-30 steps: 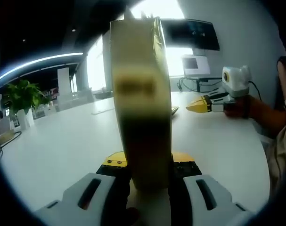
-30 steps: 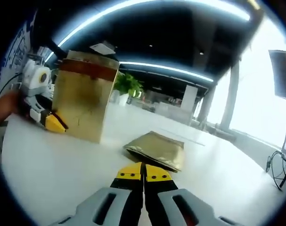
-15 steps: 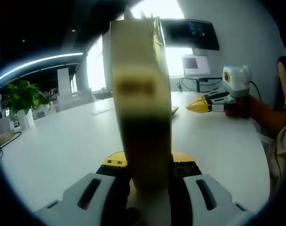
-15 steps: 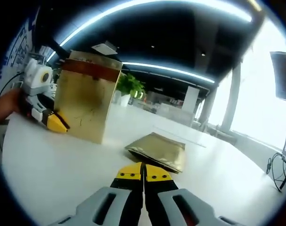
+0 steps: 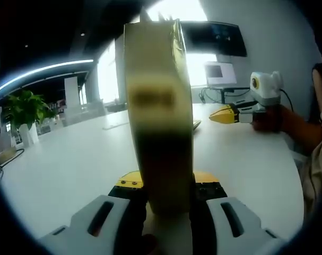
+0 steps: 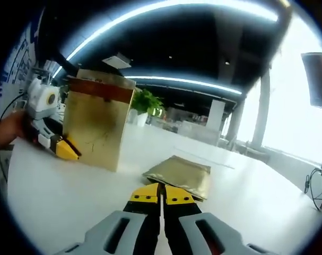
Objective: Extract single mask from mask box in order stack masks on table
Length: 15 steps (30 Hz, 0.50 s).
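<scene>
In the left gripper view, a green plant (image 5: pixel 24 109) stands far off on the left side of the white table (image 5: pixel 76 154). In the middle, the gold mask box (image 5: pixel 158 106) stands upright very close to the camera, with its long axis vertical and its narrow edge turned to the lens. The left gripper (image 5: pixel 163 183) pinches the lower part of this box: one yellow-tipped jaw lies on each side of it, and the box fills the space between them. To the right, on the far side of the table, the right gripper (image 5: pixel 216 115) comes into sight, with a hand (image 5: pixel 267 119) holding it. Its yellow tips point to the left and look pressed together. Behind it a small monitor (image 5: pixel 220 73) stands on the table.

In the right gripper view, the same scene shows from the other side. On the left, the left gripper (image 6: pixel 70 153) touches the lower left edge of the mask box (image 6: pixel 97 125). Here the broad gold face of the box shows, with a darker band along the top, and the box stands on the table (image 6: pixel 60 196). Right of the box, near the middle, a flat gold mask packet (image 6: pixel 179 176) lies on the table, apart from the box, with its long axis running from the near left to the far right. Just in front of it are the right gripper's (image 6: pixel 162 192) own jaws, which are pressed together with nothing between them. The plant (image 6: pixel 145 103) stands far behind the box.
</scene>
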{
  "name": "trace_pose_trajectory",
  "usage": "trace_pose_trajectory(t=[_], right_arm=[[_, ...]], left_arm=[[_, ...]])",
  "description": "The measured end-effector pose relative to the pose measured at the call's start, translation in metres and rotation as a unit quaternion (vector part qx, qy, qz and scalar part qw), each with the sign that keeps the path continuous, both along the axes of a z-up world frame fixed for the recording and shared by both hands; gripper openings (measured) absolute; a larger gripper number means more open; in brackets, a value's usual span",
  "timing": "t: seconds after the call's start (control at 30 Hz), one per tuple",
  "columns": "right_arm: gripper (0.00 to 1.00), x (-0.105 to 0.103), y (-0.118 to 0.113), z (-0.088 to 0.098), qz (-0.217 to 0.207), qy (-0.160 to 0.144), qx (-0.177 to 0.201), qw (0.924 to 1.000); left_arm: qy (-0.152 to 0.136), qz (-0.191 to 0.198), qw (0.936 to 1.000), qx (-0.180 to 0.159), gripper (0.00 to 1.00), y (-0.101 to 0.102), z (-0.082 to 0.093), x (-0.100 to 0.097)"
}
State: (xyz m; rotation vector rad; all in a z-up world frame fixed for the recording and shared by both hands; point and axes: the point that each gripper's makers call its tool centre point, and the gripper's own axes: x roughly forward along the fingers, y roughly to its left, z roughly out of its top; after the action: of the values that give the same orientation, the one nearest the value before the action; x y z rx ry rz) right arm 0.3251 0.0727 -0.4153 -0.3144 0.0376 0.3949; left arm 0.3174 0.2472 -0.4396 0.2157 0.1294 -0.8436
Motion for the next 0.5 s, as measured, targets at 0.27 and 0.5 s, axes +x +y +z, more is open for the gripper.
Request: trace_pose_trajectory(t=[0.27,0.5], right_arm=[[0.00,-0.003,0.012,0.012,0.014,-0.012,-0.017,0.9997],[0.00,-0.002,0.022,0.029,0.030,-0.029,-0.034,0.9986]], left_arm=[[-0.001,0.000,1.0000,0.001,0.21,-0.002,0.000,-0.002],[-0.001,-0.002,1.0000,0.001,0.21,-0.002,0.001,-0.002]])
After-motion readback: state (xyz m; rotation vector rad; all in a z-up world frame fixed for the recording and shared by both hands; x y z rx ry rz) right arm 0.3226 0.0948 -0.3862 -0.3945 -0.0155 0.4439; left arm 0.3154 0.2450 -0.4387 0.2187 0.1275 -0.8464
